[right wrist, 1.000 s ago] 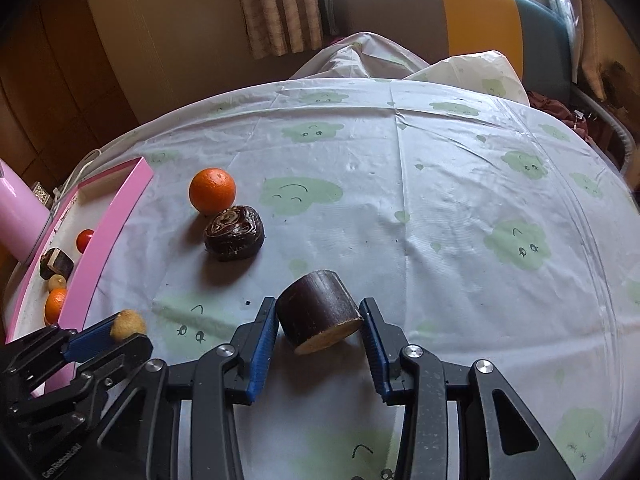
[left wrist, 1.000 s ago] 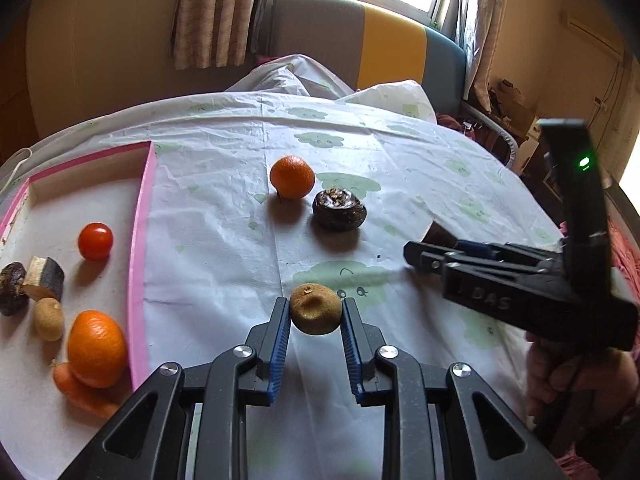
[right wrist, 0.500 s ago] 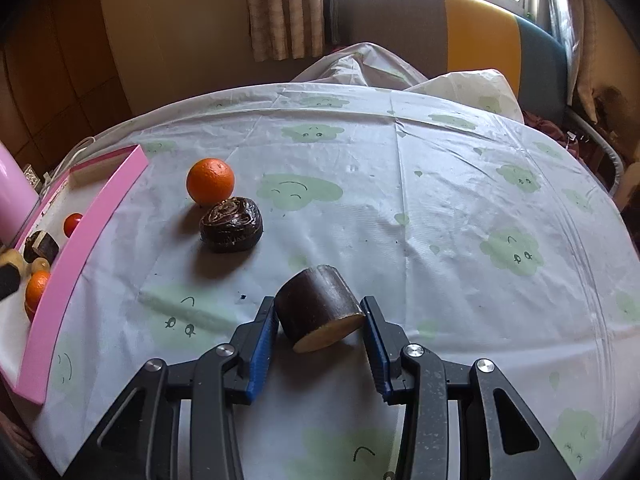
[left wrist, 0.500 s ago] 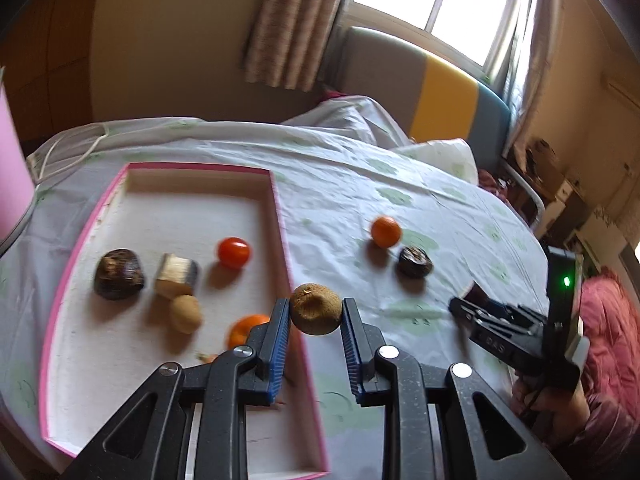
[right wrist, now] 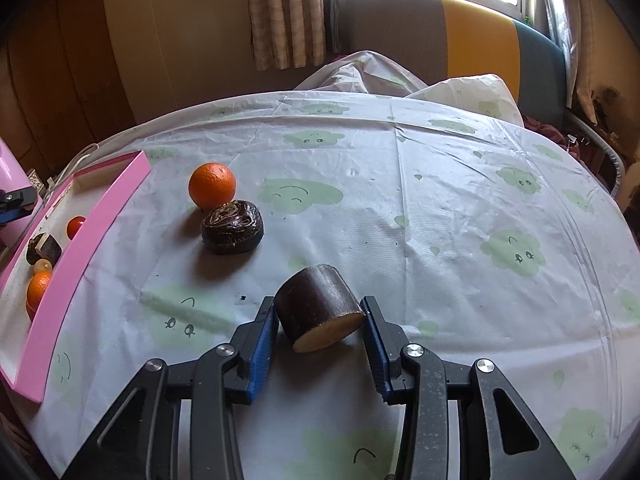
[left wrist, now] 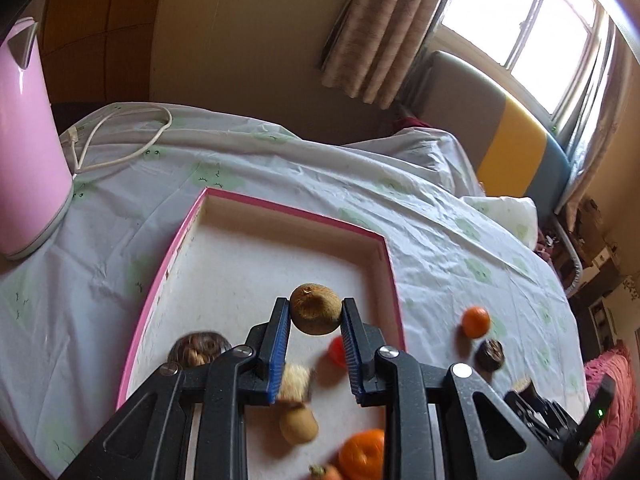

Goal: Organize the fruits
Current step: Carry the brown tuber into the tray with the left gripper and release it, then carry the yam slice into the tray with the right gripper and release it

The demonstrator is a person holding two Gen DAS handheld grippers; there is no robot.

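My left gripper (left wrist: 315, 312) is shut on a round brown kiwi-like fruit (left wrist: 316, 307) and holds it in the air over the pink-rimmed tray (left wrist: 296, 213). Below it in the tray lie a dark brown fruit (left wrist: 198, 350), a cut chunk (left wrist: 295, 384), a small kiwi (left wrist: 299, 424), a tomato (left wrist: 337, 353), an orange (left wrist: 362, 454) and a carrot tip (left wrist: 323, 472). My right gripper (right wrist: 320, 312) is shut on a dark cylinder chunk with a pale cut face (right wrist: 320, 308), low over the tablecloth. An orange (right wrist: 212, 185) and a dark round fruit (right wrist: 232, 227) sit on the cloth beside the tray (right wrist: 96, 232).
A pink kettle (left wrist: 28, 140) stands left of the tray, and its white cord (left wrist: 120, 136) lies on the cloth behind it. The table edge curves round at the far side. A padded bench (right wrist: 440, 40) and curtains stand under the window.
My left gripper has carried the brown fruit leftward and a little up, from over the tablecloth to above the tray, rolling as it went. The right gripper and its chunk have stayed put.
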